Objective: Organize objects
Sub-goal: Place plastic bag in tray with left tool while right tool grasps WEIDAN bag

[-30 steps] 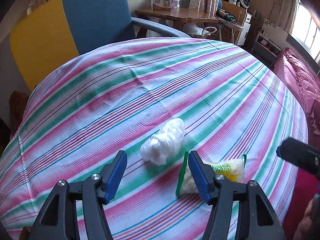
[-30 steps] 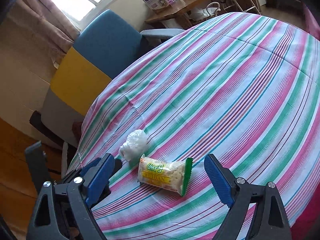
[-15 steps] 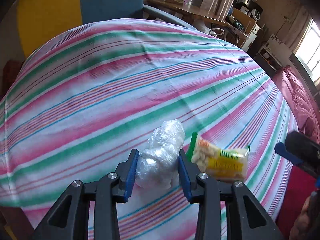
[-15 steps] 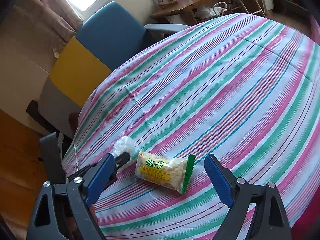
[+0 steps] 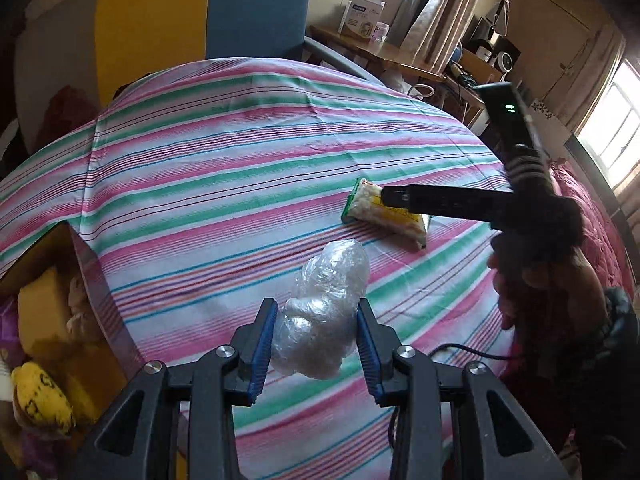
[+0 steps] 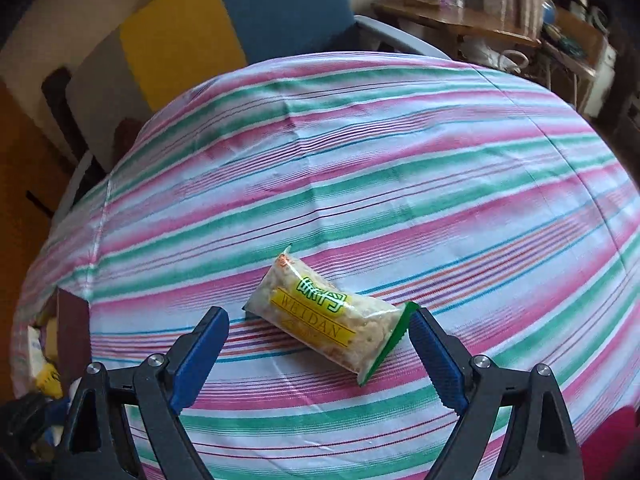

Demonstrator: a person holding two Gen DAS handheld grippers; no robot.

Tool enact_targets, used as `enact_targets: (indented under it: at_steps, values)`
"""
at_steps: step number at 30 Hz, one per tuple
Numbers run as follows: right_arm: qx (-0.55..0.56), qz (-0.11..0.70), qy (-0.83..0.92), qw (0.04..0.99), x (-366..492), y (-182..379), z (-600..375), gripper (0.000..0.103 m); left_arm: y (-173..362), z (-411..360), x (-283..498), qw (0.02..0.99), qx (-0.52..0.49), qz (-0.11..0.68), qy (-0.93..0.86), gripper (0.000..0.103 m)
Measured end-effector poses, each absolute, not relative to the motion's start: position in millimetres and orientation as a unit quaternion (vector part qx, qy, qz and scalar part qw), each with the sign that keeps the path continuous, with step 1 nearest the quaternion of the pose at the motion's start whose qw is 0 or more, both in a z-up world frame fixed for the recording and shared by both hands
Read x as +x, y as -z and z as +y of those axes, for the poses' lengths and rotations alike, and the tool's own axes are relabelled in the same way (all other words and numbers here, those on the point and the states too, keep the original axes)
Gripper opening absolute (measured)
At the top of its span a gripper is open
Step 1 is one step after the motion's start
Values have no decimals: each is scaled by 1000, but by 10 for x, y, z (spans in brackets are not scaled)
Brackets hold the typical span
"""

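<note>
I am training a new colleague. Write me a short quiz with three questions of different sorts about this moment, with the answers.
1. True or false: the left tool is closed on the clear plastic bag.
2. Which tool has its fingers open on either side of the snack packet? A) left B) right
3. Fill in: beside the striped tablecloth, at the left edge, stands an open ____ with things inside.

Key: 1 true; 2 B, the right tool; 3 box.
</note>
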State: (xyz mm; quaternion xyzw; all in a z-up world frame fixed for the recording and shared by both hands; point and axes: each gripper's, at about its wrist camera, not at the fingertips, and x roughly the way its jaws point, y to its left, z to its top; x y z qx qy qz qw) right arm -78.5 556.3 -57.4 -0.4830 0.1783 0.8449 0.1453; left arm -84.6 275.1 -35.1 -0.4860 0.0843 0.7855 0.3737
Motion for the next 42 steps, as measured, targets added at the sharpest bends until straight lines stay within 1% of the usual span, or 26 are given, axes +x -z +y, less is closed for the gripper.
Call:
enact_targets:
  at_steps: [5, 6, 8, 9, 10, 11, 12, 13, 16, 20, 21, 26, 31, 36, 39, 42]
  values:
    - [-533, 79, -834, 120, -1092, 769, 5395, 92, 225, 2477, -689, 368, -471, 81, -798, 38]
    - [-541, 66, -830, 120, -1129, 824, 5392, 92, 205, 2419, -671, 365, -468, 79, -801, 38]
    - [-557, 68, -821, 108, -1160, 944, 5406, 91, 148, 2274, -626, 353, -459, 73, -812, 38]
    - [-565, 71, -815, 105, -1148, 995, 5406, 81, 128, 2201, -620, 347, -455, 71, -817, 38]
    - [-574, 73, -810, 99, -1133, 1043, 5392, 75, 107, 2131, -613, 339, -451, 69, -823, 38]
    - [-565, 67, -817, 96, -1102, 1019, 5360, 66, 89, 2060, -598, 331, -448, 67, -828, 38]
    - [-565, 65, -818, 86, -1083, 1001, 5317, 49, 86, 2005, -590, 324, -444, 67, -833, 39]
    - [-567, 60, -817, 83, -1061, 980, 5277, 42, 65, 1932, -566, 311, -436, 70, -841, 39]
    - [-577, 43, -813, 63, -963, 973, 5083, 42, 46, 1785, -519, 288, -421, 77, -857, 39]
    - [-576, 40, -816, 25, -821, 986, 4824, 43, 71, 1556, -451, 257, -419, 79, -867, 39]
    - [-574, 38, -817, 27, -800, 993, 4799, 45, 84, 1491, -433, 249, -419, 79, -869, 39]
    - [-566, 53, -822, 24, -723, 1016, 4863, 45, 126, 1216, -320, 228, -420, 69, -876, 39]
    - [-553, 32, -832, 29, -632, 1024, 4817, 46, 143, 1025, -247, 214, -421, 55, -880, 39]
    - [-547, 30, -836, 36, -619, 968, 4794, 46, 177, 889, -197, 207, -424, 44, -881, 39]
    - [-545, 18, -837, 37, -607, 956, 4770, 46, 207, 771, -189, 203, -429, 29, -880, 39]
    - [-544, -7, -838, 40, -749, 1022, 4599, 45, 231, 555, -210, 200, -438, -9, -876, 39]
